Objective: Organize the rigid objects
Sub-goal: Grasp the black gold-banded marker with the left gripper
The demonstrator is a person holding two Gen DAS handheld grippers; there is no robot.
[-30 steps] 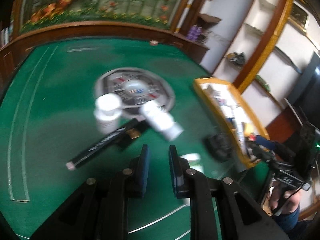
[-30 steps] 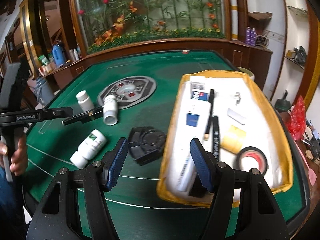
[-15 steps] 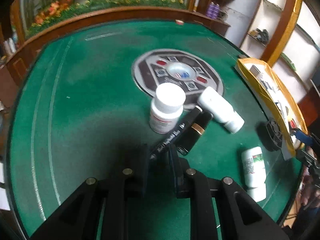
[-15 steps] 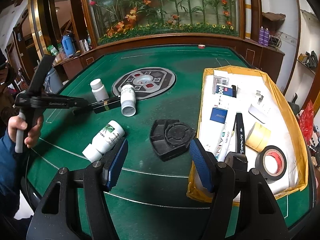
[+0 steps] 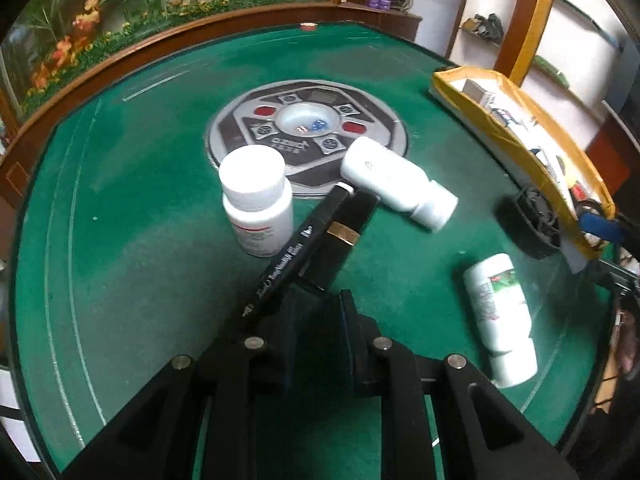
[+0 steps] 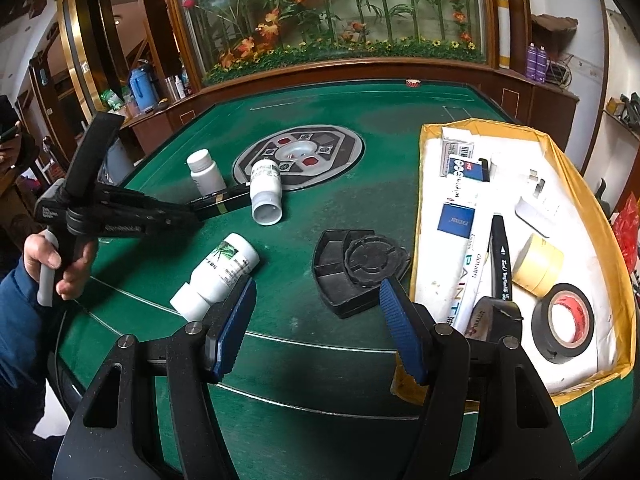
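My left gripper [image 5: 318, 304] stands low over the green table, its jaws narrowly apart around the near end of a black box with a gold band [image 5: 340, 232]; a black marker pen [image 5: 296, 248] lies along its left finger. From the right wrist view the left gripper [image 6: 192, 212] reaches to the box [image 6: 220, 204]. An upright white bottle [image 5: 256, 196] and a lying white bottle [image 5: 396, 182] flank them. My right gripper [image 6: 316, 320] is open and empty above a black plastic holder [image 6: 360, 268]. A green-labelled bottle [image 6: 216, 276] lies at its left.
A yellow-rimmed tray [image 6: 592, 216] at the right holds pens, boxes and tape rolls; it shows in the left wrist view [image 5: 516, 140] too. A grey dice panel [image 5: 308, 140] sits mid-table. The wooden table rim [image 6: 360, 68] curves behind.
My left gripper has moved forward and down to the black box and marker, which now lie at its fingertips. My right gripper has pulled back slightly, staying open.
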